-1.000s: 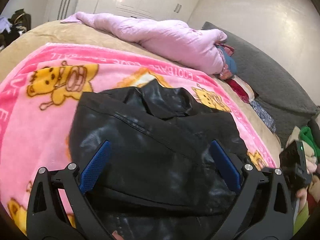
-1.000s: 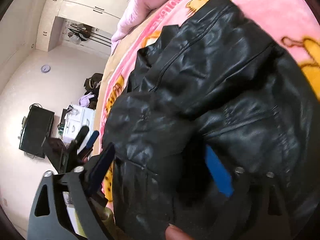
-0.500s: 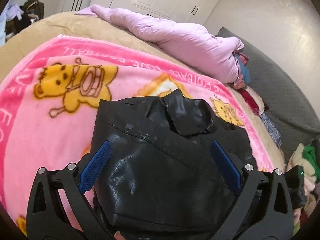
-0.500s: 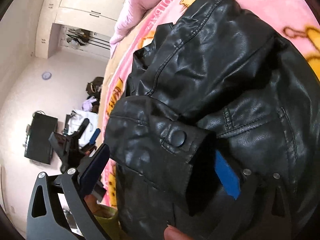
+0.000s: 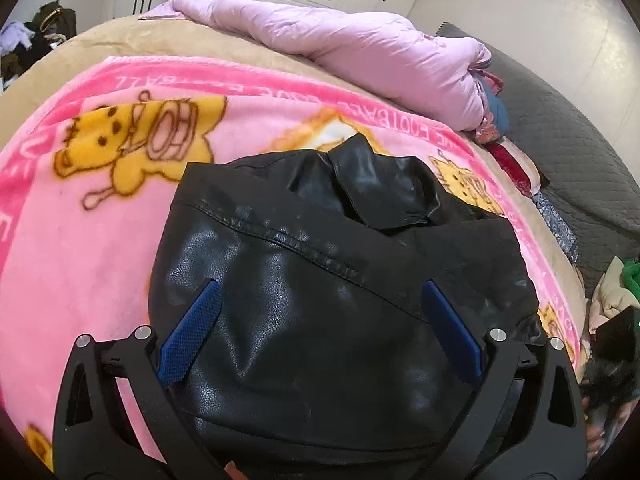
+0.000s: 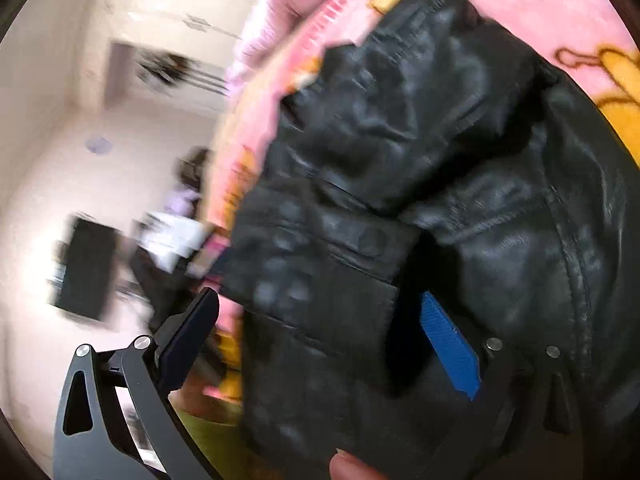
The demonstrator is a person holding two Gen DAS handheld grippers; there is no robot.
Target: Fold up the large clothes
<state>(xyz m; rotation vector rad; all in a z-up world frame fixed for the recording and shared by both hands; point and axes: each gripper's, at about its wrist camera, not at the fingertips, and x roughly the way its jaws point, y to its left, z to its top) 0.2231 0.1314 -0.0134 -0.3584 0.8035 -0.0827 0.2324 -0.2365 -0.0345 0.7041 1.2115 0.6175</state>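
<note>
The black leather jacket (image 5: pixel 332 280) lies folded into a thick bundle on the pink cartoon blanket (image 5: pixel 80 220) of the bed, its collar toward the lilac quilt (image 5: pixel 360 52) at the bed's far edge. The left gripper (image 5: pixel 320 340) is spread wide just over the near part of the bundle and holds nothing. The right gripper (image 6: pixel 320 344) is also open, with a cuffed flap of the jacket (image 6: pixel 400 240) between its blue pads; this view is blurred. Free blanket remains at the left side.
</note>
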